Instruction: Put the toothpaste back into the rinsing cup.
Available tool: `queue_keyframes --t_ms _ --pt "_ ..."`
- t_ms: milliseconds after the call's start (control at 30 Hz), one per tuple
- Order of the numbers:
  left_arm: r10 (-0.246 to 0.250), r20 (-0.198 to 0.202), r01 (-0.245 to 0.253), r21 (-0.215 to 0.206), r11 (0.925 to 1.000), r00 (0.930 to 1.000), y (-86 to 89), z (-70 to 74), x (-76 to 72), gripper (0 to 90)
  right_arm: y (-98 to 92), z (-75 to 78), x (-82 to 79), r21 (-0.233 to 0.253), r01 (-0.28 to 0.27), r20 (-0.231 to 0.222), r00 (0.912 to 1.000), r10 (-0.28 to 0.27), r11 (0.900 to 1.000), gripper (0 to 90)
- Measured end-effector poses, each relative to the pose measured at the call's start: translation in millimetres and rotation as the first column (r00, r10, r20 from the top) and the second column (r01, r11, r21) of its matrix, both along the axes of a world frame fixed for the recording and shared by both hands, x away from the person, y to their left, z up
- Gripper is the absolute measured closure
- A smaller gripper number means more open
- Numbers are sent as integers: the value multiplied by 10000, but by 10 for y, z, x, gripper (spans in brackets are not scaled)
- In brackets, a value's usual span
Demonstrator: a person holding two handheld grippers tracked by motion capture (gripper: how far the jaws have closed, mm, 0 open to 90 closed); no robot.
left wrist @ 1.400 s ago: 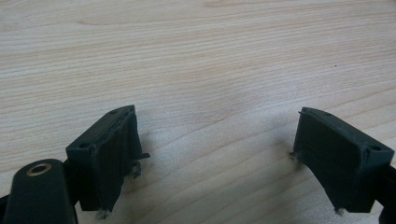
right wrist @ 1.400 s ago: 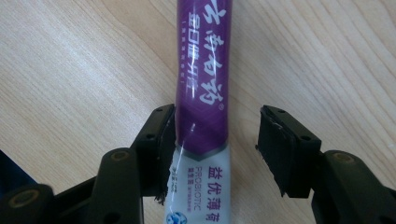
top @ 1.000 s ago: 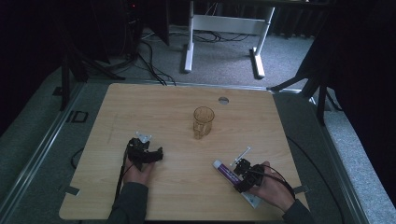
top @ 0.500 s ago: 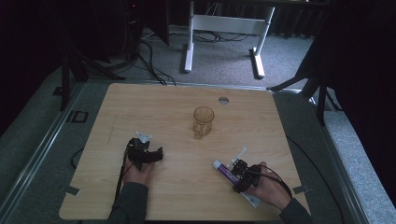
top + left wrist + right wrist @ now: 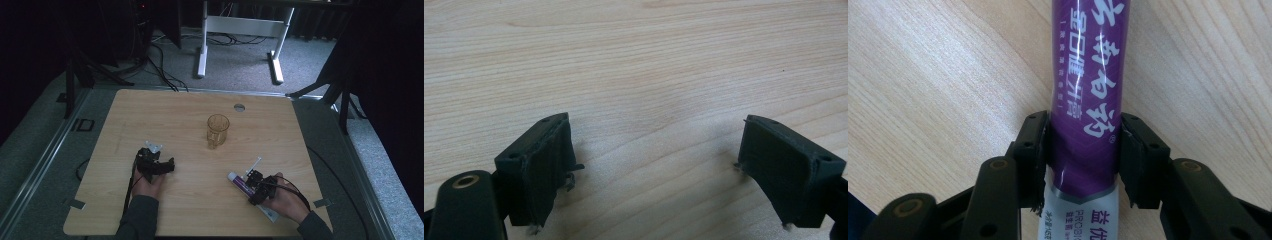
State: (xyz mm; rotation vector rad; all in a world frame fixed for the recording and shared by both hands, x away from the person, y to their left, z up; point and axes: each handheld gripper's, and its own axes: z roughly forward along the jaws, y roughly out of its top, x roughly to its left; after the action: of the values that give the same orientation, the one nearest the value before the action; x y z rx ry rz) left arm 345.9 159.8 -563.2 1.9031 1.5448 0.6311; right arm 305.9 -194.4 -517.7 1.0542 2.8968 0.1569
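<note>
A purple and white toothpaste tube [image 5: 1088, 60] lies flat on the wooden table [image 5: 190, 110]. My right gripper [image 5: 1083, 130] is shut on the tube, one jaw pressed against each side near where purple meets white. From above, the tube [image 5: 236, 180] lies at the front right, with the right gripper [image 5: 254, 186] over its middle and a hand behind it. At the front left, my left gripper [image 5: 162, 164] rests low on the table. The left gripper [image 5: 656, 145] is open, with bare wood between its jaws.
An amber glass mug [image 5: 218, 130] stands upright at the table's middle. A thin white stick-like thing [image 5: 254, 166] lies just beyond the right gripper. A round hole [image 5: 239, 107] sits near the far edge. White desk legs [image 5: 202, 45] and cables lie on the floor beyond.
My right hand and gripper have edged slightly left on the tube. The left gripper and the mug have not moved.
</note>
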Motion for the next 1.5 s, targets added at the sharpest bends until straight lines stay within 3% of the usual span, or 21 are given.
queue_keyframes --t_ms 233,600,967,1500 --pt "-8 -7 8 7 10000 10000 1 0 0 140 1 9 -7 -55 -257 41 9997 257 9997 643" --pt "0 0 0 -1 10000 10000 0 0 0 140 -31 46 -27 214 -167 222 9996 162 9996 713" --pt "0 0 0 -1 10000 10000 0 0 0 140 -43 137 -52 469 -165 643 9978 134 9988 724" --pt "-1 4 1 -3 10000 10000 0 0 0 140 -125 287 -34 579 -89 742 9972 46 9983 723"
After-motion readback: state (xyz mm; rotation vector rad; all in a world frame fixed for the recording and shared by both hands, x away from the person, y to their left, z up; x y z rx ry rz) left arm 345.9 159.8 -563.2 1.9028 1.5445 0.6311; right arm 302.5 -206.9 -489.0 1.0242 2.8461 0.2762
